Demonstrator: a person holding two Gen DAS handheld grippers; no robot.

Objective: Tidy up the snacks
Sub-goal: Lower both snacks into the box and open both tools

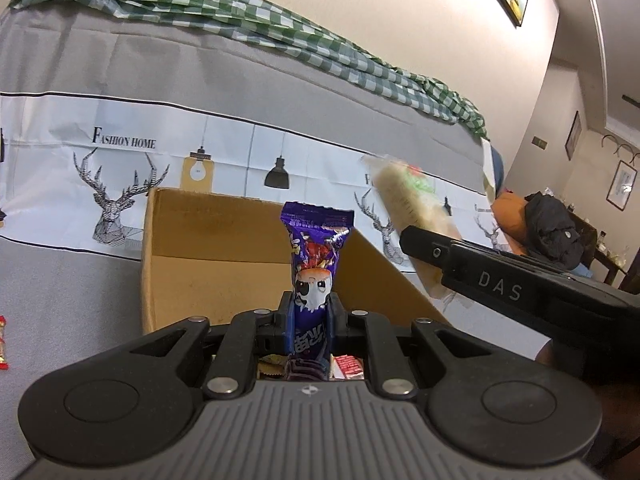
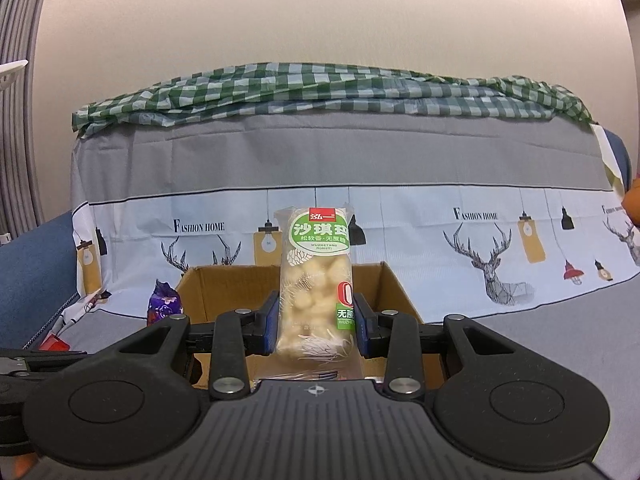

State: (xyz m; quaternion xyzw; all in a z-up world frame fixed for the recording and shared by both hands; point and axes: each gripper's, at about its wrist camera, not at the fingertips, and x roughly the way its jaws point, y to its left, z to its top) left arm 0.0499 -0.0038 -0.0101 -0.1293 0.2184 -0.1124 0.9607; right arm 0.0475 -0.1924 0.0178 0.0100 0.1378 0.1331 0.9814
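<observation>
Now mid-carry: left gripper (image 1: pixel 309 312) clamps purple snack bar (image 1: pixel 314 264), right gripper (image 2: pixel 316 320) clamps pale rice cake pack (image 2: pixel 316 280), both at cardboard box (image 2: pixel 224 288) near edge; next, lower inside, release

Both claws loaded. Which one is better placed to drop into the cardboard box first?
Left, probably. The left claw holds the purple snack bar upright right over the cardboard box, with packets visible beneath it. The right claw, gripping the sachima pack, looks nearer the box's front wall.
</observation>
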